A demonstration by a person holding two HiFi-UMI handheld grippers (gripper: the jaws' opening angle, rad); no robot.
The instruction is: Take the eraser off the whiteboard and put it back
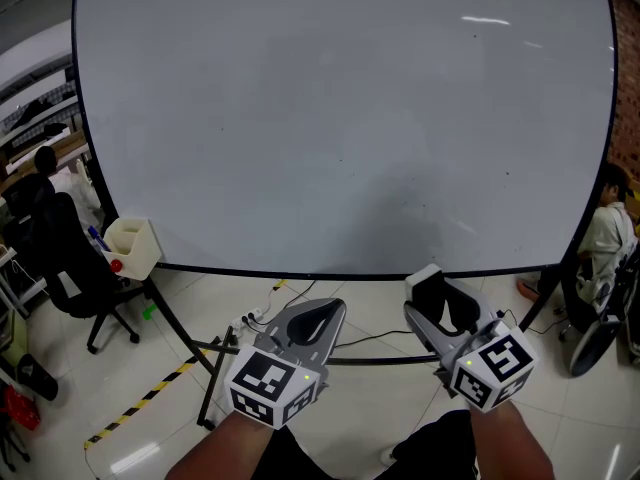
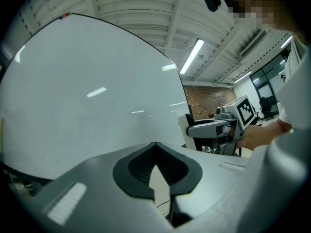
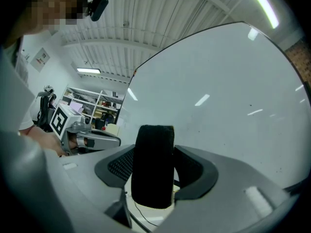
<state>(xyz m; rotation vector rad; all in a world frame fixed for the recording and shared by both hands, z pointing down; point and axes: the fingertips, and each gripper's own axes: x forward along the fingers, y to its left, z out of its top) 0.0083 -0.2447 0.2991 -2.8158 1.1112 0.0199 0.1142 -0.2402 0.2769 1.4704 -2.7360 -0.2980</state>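
Two jaws on the right gripper (image 1: pixel 440 303) are clamping the eraser (image 3: pixel 153 169), lower right; left gripper (image 1: pixel 318 320) is hovering shut, empty.

- You face one whiteboard (image 1: pixel 340 118).
- You have one eraser (image 3: pixel 153 166).
- You carry two grippers: the left gripper (image 1: pixel 318 318) and the right gripper (image 1: pixel 437 293).
- You can see one white box (image 1: pixel 135 246) beside the board.
- On the floor you have one office chair (image 1: pixel 75 268) and one yellow-and-black tape strip (image 1: pixel 140 400).

Whiteboard (image 1: pixel 340 118) top beyond the frame
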